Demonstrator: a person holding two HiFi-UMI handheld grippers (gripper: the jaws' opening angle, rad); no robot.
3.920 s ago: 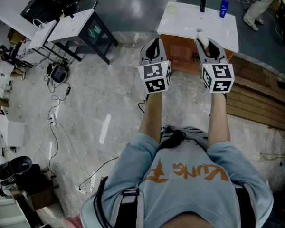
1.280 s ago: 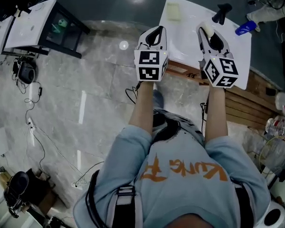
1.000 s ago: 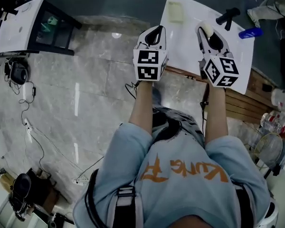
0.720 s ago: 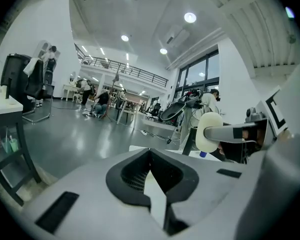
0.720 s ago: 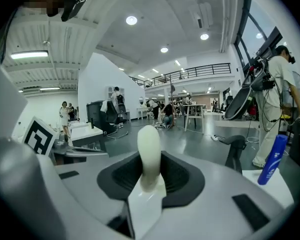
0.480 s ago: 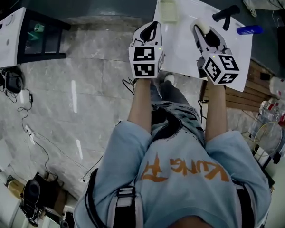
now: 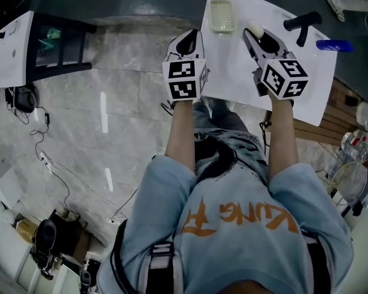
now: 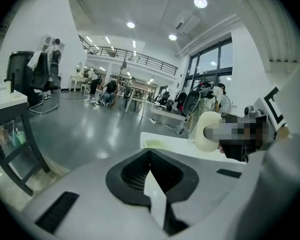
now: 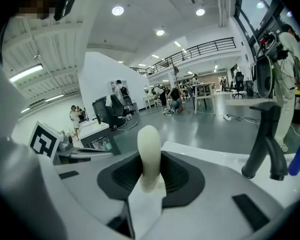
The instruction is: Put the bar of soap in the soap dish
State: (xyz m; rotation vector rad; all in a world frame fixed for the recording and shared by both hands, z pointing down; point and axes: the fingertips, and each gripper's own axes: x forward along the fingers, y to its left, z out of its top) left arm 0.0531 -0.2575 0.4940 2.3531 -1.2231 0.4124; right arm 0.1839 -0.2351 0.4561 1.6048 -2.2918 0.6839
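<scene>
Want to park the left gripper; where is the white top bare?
Bare: the top between left gripper and right gripper, this side of the dish; also the near corner right of the right gripper, short of the bottle. Crowded: the far edge, with dish, soap and faucet.

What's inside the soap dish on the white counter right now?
The pale green rectangular soap dish looks empty: only its own floor shows in the head view, nothing covering it. The cream oval bar of soap is outside it, clamped in the right gripper.
</scene>
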